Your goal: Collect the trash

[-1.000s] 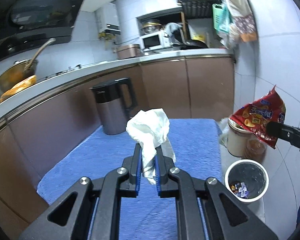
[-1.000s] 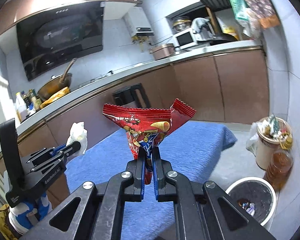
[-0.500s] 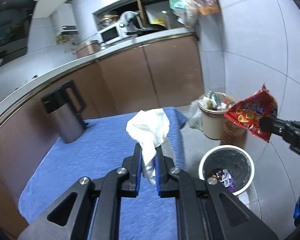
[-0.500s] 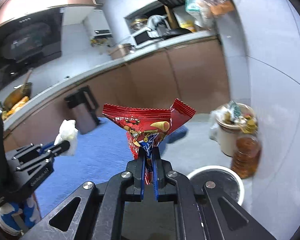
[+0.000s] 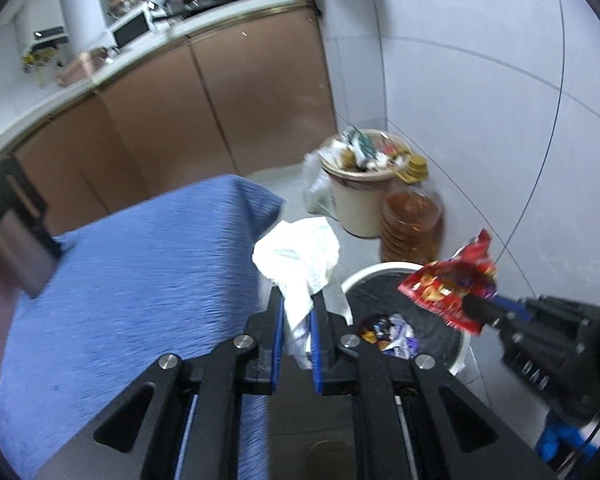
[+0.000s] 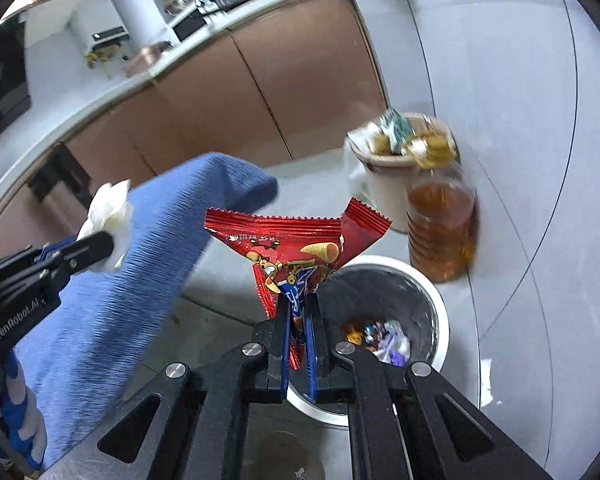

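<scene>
Both claws grip trash: left claw [image 5: 296, 320] pinches the white tissue [image 5: 300, 256] at frame center, right claw [image 6: 298, 320] clamps the red snack wrapper [image 6: 296, 248]. Releasing too early could drop either beside the bin [image 6: 436, 300], lower right.

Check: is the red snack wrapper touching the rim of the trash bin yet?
Apart. The left wrist view shows the red snack wrapper, clamped in the right gripper, hanging in the air above the trash bin, with the bin's dark liner visible beneath it.
</scene>
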